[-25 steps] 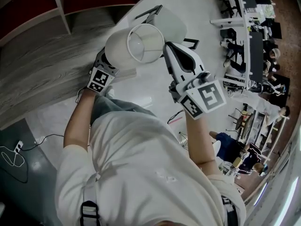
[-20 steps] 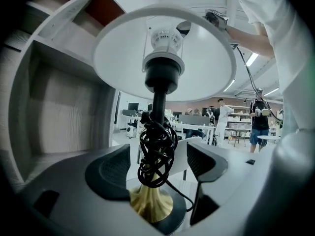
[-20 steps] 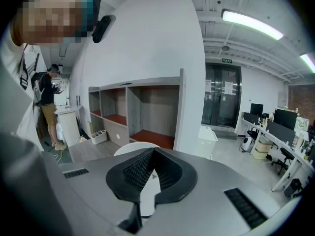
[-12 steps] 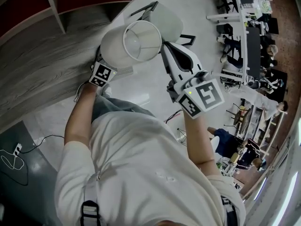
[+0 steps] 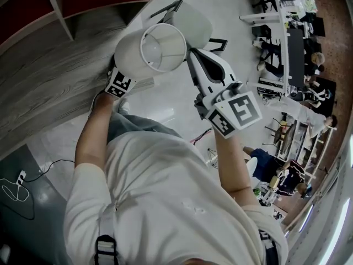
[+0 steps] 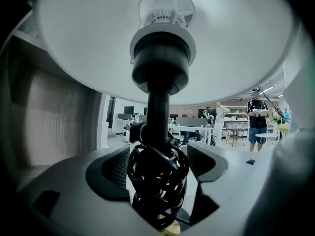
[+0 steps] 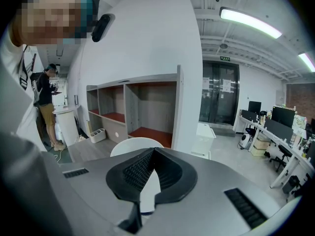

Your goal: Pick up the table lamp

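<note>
The table lamp is held up in the air, its white shade (image 5: 128, 59) open toward me in the head view. My left gripper (image 6: 158, 162) is shut on the lamp's black stem (image 6: 158, 113), where the black cord (image 6: 157, 178) is coiled round it. From above, the shade hides those jaws and only the marker cube (image 5: 118, 85) shows. In the left gripper view the shade (image 6: 88, 43) fills the top. My right gripper (image 5: 190, 53) hovers just right of the shade, apart from it, jaws shut and empty; its tips meet (image 7: 152, 150).
A white chair (image 5: 193, 18) stands just beyond the lamp. A grey wooden shelf unit (image 5: 44, 76) runs along the left. Desks with several people (image 5: 292, 43) fill the right side. A cable and power strip (image 5: 16, 184) lie on the floor at lower left.
The lamp and both grippers have drifted slightly left in the head view. The left gripper keeps its hold on the stem, and the right stays shut.
</note>
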The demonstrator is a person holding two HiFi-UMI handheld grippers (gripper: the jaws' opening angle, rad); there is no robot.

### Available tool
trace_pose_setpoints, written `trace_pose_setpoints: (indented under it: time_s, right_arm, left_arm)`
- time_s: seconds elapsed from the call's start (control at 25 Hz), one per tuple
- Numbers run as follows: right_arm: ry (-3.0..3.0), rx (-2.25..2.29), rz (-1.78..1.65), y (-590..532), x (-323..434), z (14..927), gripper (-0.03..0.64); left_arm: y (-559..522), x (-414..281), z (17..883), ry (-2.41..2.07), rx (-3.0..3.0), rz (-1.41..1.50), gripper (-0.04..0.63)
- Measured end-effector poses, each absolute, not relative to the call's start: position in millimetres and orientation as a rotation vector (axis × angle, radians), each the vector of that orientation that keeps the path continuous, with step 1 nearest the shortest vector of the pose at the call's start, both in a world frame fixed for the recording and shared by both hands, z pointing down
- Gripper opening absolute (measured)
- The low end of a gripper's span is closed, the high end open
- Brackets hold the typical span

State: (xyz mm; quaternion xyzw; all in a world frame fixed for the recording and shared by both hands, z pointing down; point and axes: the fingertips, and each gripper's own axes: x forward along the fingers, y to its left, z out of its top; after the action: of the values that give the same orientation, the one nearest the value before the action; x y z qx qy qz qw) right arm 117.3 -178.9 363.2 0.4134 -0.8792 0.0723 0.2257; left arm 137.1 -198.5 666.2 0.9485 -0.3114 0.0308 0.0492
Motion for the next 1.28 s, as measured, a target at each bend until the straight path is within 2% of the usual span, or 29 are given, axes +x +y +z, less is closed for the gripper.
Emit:
trace_pose_setpoints:
  time_s: [0.56,0.72,1.12,1.28]
  right_arm:
    - [-2.440,1.175,0.249,-182.2,120.6,361.2,0.026]
    - [-2.440,1.139,0.222,-184.1,110.9,357.3,0.025]
    - [-2.432,1.132,0.231,-181.1,109.2,357.3,0.025]
    - [-2.428,1.135,0.240,-180.2,110.0,359.2,0.025]
  left_arm:
    - [-204.3,151.6,680.0,-0.866,2.915,0.233,0.352]
    - [-212.4,143.2,628.5,-0.868,2.943,0.215,0.324]
    - [-205.2,148.9,658.6,-0.811,2.951,0.320,0.267]
    - [-208.3,146.6,629.0,-0.800,2.976,0.296,0.245]
